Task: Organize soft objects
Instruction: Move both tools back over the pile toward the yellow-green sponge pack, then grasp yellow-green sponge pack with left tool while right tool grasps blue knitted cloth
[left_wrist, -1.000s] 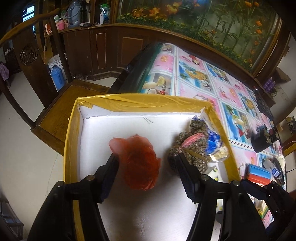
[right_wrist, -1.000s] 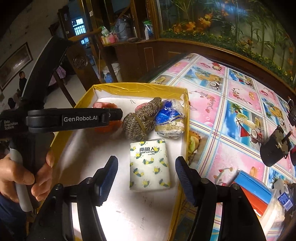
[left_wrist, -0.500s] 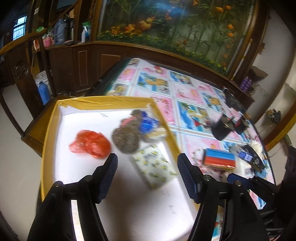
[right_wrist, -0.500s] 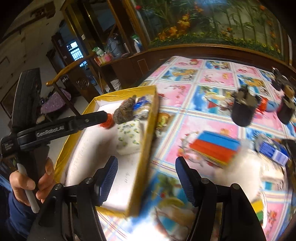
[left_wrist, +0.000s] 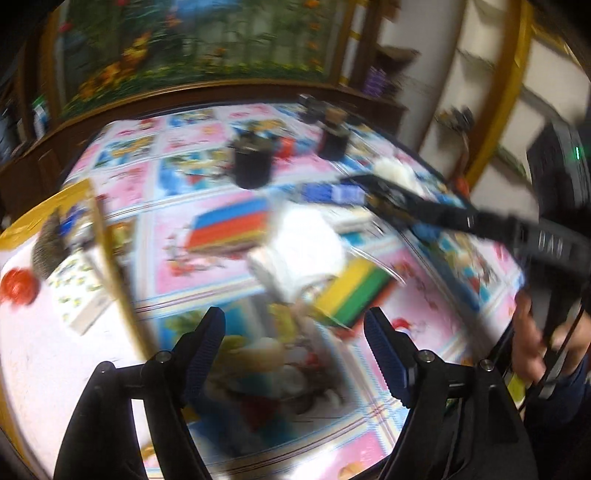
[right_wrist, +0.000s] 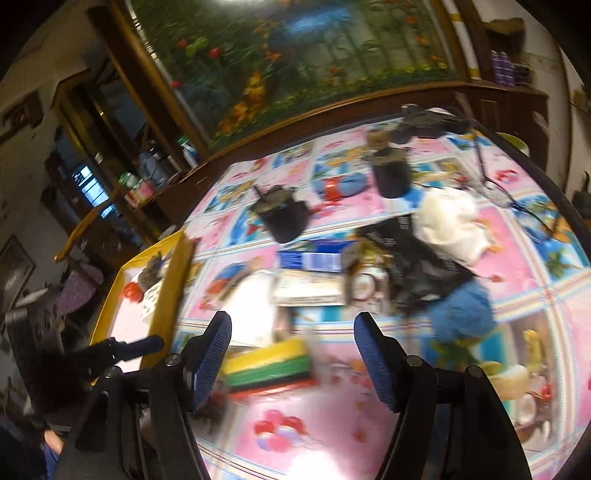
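Both tools gape empty over a striped, layered sponge block (right_wrist: 271, 365).

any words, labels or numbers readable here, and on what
None reads clearly; both views are motion-blurred.
Pale lettering on the black right gripper arm: blurred, unreadable.
Print on the white tissue pack with yellow pattern in the yellow-rimmed white box: too blurred.
White print on the blue flat carton: unreadable.
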